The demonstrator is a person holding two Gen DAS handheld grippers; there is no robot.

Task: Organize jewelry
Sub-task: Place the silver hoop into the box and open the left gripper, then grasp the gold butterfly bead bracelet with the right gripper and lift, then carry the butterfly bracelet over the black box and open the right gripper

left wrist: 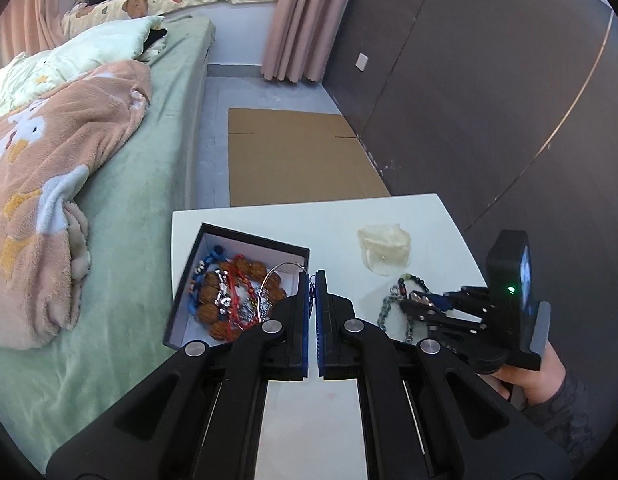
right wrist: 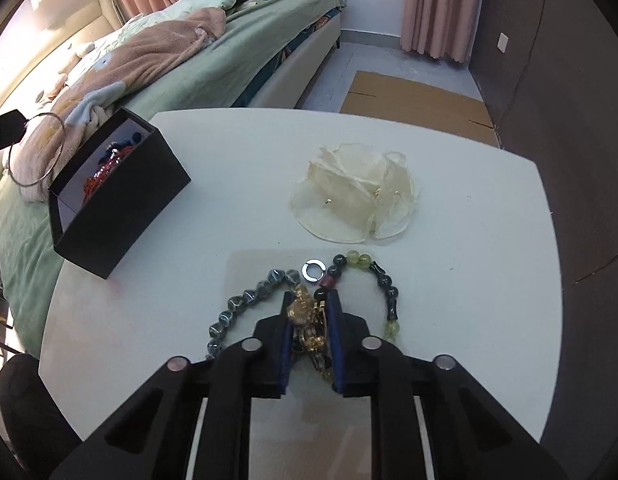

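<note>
Jewelry fills the black box [left wrist: 245, 248] at the white table's [right wrist: 449, 240] left edge. Left gripper [left wrist: 313, 280] pinches a silver bangle [left wrist: 269, 288] over the box, jaws nearly touching. Right gripper [right wrist: 309, 300] clamps a gold charm [right wrist: 305, 312] among bead bracelets [right wrist: 245, 300] near a cream organza pouch [right wrist: 353, 196]; bed [left wrist: 149, 200] at left.

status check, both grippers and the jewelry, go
Left gripper shut on silver hoop over black box. Right gripper shut on gold piece on table. Bead bracelets tangled around it.
</note>
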